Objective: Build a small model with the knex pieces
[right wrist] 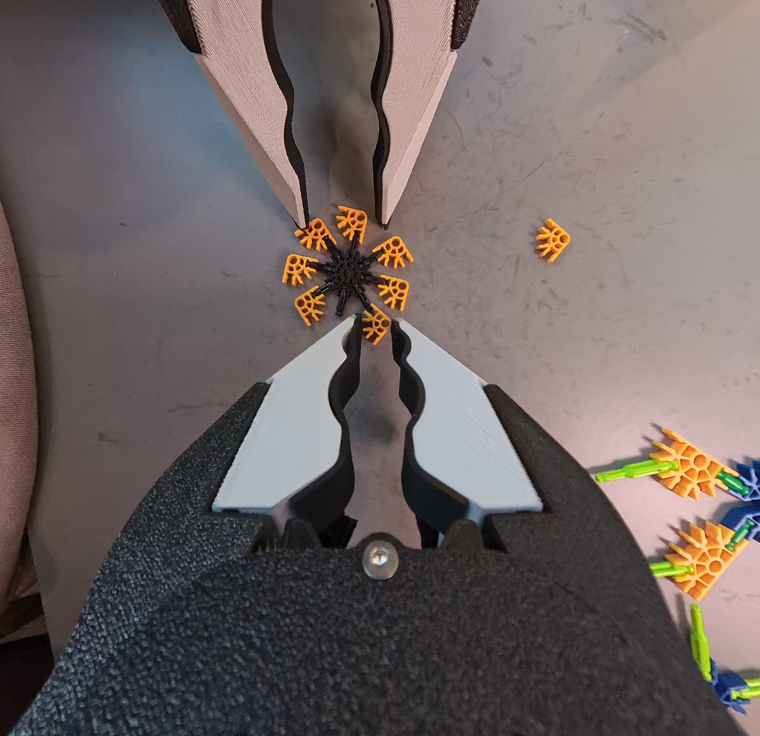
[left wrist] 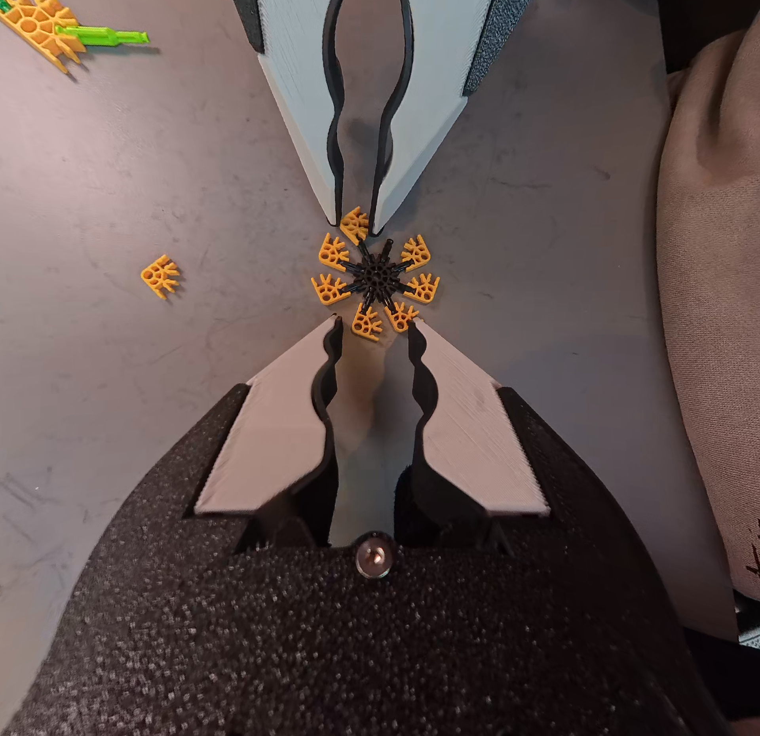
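Observation:
A black hub [left wrist: 376,278] with short black rods lies flat on the grey table. Orange fan-shaped connectors sit on all its rod ends but one; it also shows in the right wrist view [right wrist: 347,272]. My right gripper [right wrist: 376,320], with pale blue fingers, is shut on one orange connector [right wrist: 376,325] at the star's edge. From the left wrist view it [left wrist: 355,227] comes in from the top. My left gripper [left wrist: 375,319], with tan fingers, is open on the opposite side, its tips beside two connectors and one tip touching a connector [left wrist: 401,317]. A loose orange connector [left wrist: 160,276] lies apart.
Larger orange connectors with green rods [right wrist: 695,469] and blue connectors [right wrist: 728,683] lie at the table's side; one also shows in the left wrist view [left wrist: 37,25]. Brown cloth [left wrist: 707,263] lies along the table edge. My hands' fingertips stand some 5 centimetres from each other.

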Demonstrator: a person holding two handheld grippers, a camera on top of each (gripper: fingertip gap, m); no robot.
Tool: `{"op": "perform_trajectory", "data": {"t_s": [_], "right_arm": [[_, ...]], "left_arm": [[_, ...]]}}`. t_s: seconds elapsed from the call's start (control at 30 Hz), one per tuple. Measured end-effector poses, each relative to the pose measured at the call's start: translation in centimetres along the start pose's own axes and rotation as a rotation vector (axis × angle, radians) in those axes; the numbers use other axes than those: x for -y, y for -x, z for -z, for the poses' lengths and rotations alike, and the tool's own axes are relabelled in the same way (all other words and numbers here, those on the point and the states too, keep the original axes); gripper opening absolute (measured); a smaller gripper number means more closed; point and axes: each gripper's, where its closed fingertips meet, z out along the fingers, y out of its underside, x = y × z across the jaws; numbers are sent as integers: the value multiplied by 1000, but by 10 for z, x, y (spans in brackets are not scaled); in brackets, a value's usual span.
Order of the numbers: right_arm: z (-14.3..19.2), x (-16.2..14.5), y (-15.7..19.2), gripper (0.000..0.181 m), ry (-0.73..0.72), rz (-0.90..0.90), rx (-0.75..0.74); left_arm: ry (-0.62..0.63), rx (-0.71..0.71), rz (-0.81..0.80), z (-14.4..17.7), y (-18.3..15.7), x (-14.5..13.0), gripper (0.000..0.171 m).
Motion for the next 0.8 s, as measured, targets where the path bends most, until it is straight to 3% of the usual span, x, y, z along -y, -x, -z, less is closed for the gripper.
{"op": "perform_trajectory", "data": {"t_s": [0.53,0.8], "right_arm": [[8,2,4,19,-131,73,154],[8,-8,7,21,-75,56,166]], "left_arm": [[5,12,-3,-1,1,1,31],[-5,33,9,-2,5,3,31]]}}
